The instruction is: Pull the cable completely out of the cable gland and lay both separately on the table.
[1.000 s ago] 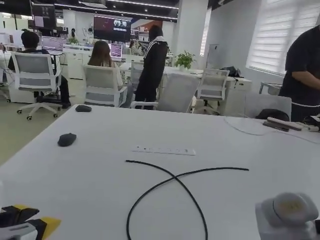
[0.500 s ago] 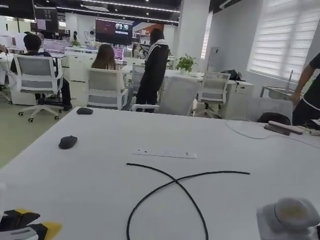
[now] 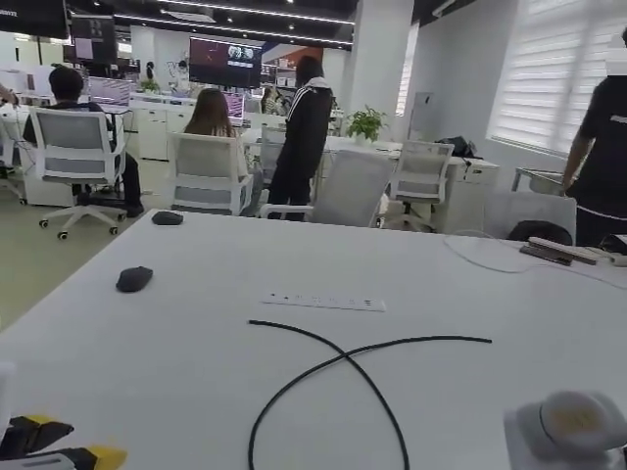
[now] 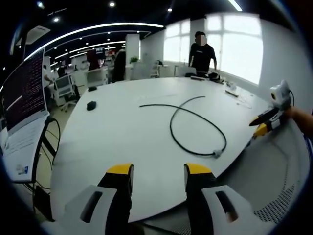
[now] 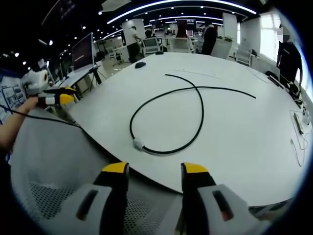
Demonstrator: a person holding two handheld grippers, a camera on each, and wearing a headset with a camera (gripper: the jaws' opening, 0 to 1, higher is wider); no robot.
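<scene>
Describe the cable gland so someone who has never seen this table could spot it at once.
On the large white table lies a black cable, looped so it crosses itself. Follow the loop toward the table's near edge: the cable gland is the small pale fitting on the cable there, the one light piece on that black line.
</scene>
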